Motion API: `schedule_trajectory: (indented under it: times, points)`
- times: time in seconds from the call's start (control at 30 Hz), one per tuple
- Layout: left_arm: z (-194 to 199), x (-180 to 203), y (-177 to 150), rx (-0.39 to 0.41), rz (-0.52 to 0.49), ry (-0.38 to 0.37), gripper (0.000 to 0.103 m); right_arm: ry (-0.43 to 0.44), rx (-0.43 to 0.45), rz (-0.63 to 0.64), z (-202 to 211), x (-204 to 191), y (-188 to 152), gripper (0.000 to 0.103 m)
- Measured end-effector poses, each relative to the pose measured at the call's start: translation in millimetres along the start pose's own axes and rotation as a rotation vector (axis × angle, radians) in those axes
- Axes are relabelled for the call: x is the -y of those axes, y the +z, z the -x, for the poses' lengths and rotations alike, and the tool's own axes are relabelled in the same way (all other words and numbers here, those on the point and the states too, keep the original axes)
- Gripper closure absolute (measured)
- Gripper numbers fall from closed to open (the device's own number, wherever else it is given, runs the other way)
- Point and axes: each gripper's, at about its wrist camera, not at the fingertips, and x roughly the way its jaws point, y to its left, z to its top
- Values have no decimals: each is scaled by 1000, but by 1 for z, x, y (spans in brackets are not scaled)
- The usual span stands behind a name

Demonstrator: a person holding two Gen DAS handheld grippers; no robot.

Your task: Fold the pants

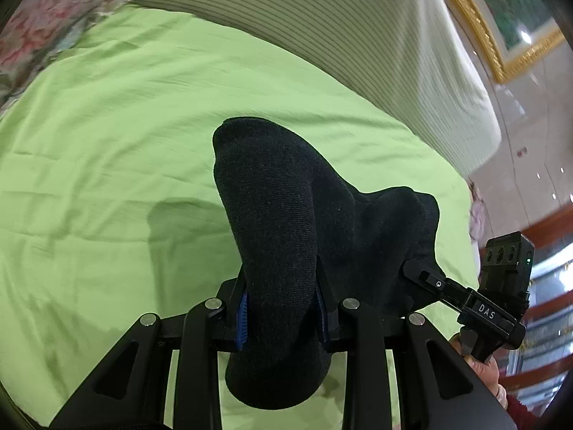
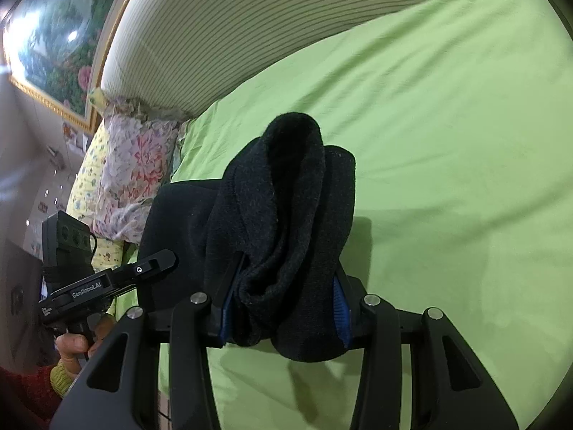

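Note:
The dark knitted pants (image 1: 272,215) hang bunched above the green bed sheet (image 1: 107,143), held up at two places. In the left wrist view my left gripper (image 1: 283,319) is shut on a thick fold, its blue pads (image 1: 241,319) pressing both sides. My right gripper (image 1: 417,272) shows at the right, gripping the far end of the same cloth. In the right wrist view the right gripper (image 2: 284,304) is shut on a rolled bundle of the pants (image 2: 279,215). The left gripper (image 2: 161,261) is clamped on the cloth at the left.
A striped padded headboard (image 1: 322,36) runs along the back of the bed. A floral pillow (image 2: 132,179) lies by it. A gold-framed picture (image 2: 53,53) hangs on the wall. A person's hand (image 2: 71,344) in a red sleeve holds the left gripper's handle.

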Motion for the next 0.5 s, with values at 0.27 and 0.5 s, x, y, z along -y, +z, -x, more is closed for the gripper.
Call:
schedule_trajectory:
  times: [0.27,0.5]
  points:
    - [-3,-31,20,37,55,59,74,4,-44,58,-42,-24,20,57]
    - [-12,-54,19,23,75,91,74,-17,-80,70,-67,-24,23,57]
